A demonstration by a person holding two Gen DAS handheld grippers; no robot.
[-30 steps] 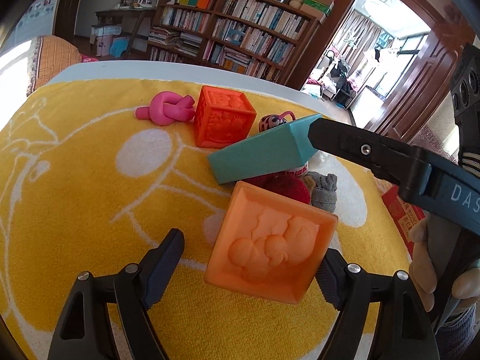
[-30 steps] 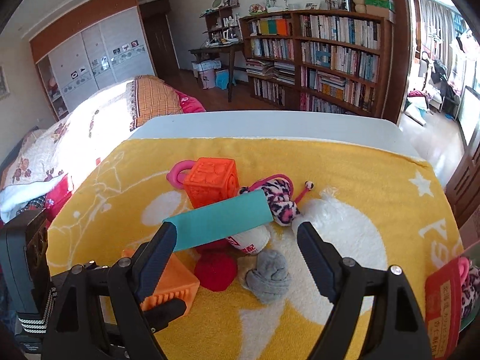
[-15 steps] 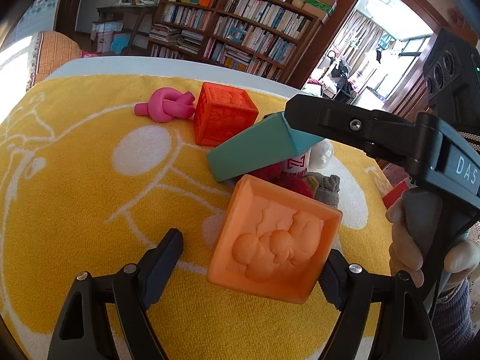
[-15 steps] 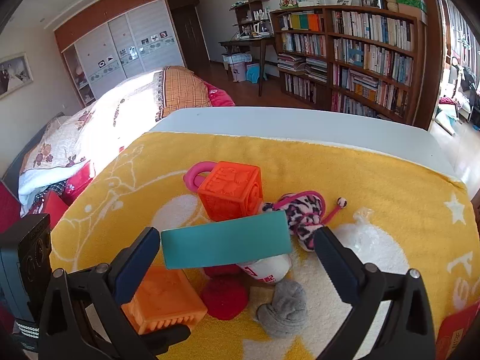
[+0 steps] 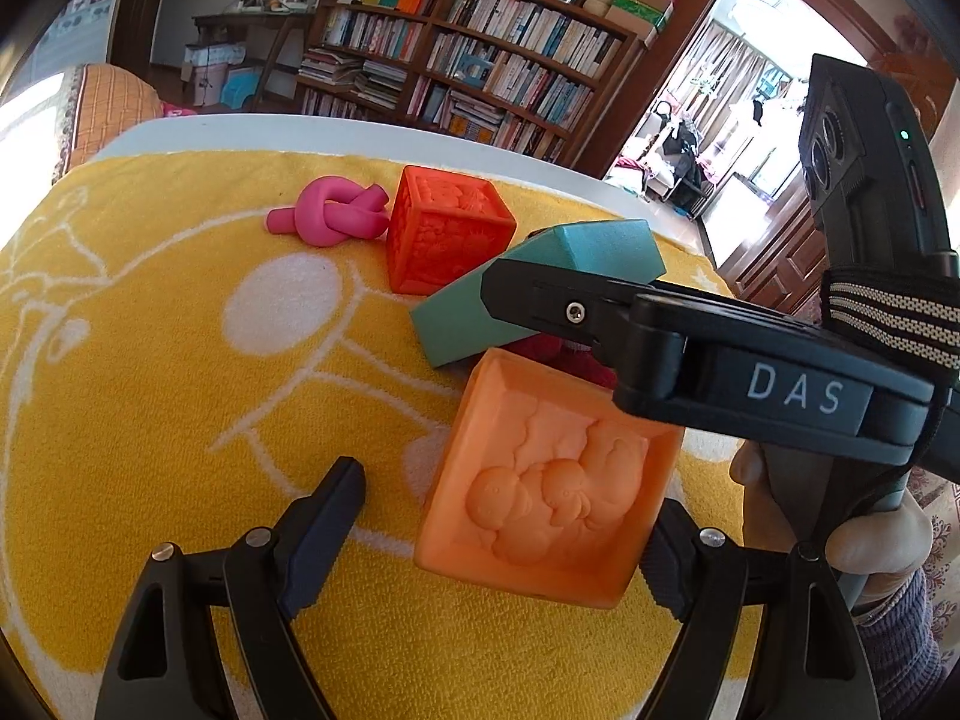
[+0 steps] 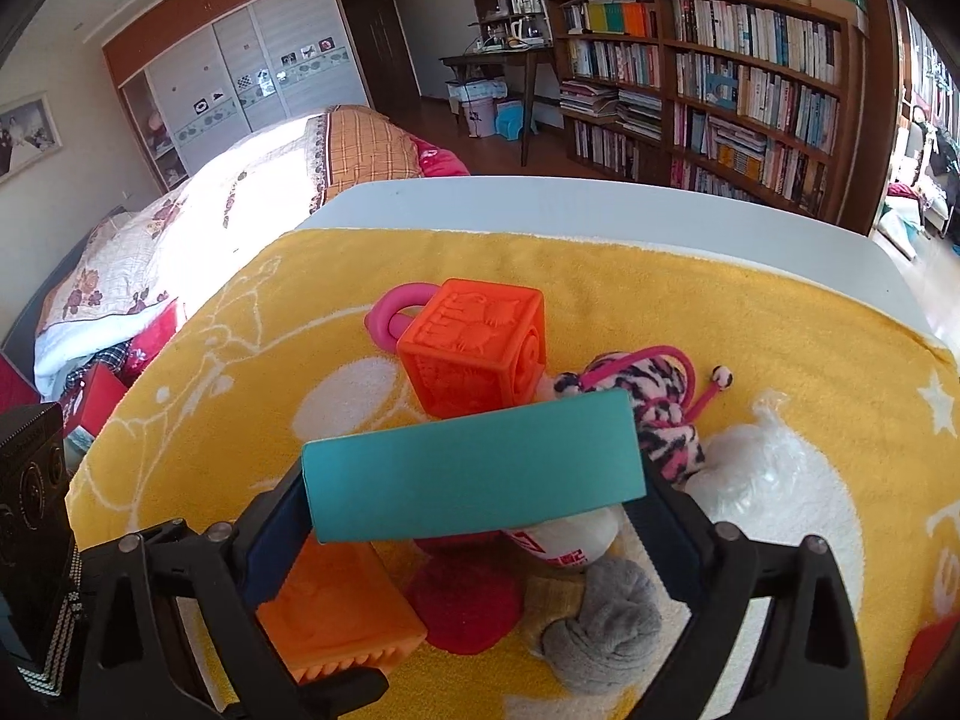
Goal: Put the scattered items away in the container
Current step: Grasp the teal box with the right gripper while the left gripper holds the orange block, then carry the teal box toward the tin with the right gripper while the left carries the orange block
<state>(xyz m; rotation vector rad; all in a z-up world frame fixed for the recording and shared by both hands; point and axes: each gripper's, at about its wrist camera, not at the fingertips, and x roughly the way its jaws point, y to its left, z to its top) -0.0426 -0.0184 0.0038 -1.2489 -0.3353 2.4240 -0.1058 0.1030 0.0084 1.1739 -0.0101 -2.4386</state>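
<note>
A long teal block [image 6: 474, 471] lies tilted across a pile of toys on the yellow towel [image 6: 720, 312]. My right gripper [image 6: 474, 483] straddles it lengthwise. Its jaws are closing, and both pads meet the block's ends. In the left wrist view one right finger [image 5: 570, 300] covers the near end of the teal block [image 5: 468, 312]. My left gripper [image 5: 501, 522] stands open around a pale orange relief block [image 5: 552, 480]. That block leans on the right finger, with a gap to the left finger.
A red-orange cube [image 6: 474, 354] and a pink knot [image 5: 330, 216] sit behind the teal block. A leopard plush [image 6: 654, 396], plastic bag [image 6: 756, 468], white pouch [image 6: 570, 540], red cloth [image 6: 468, 600] and grey sock [image 6: 600, 630] crowd the pile. A red box [image 6: 924, 660] shows at the lower right edge.
My right gripper has come down and forward over the pile, so the teal block now fills the gap between its fingers. The left gripper and the pale orange block have stayed put.
</note>
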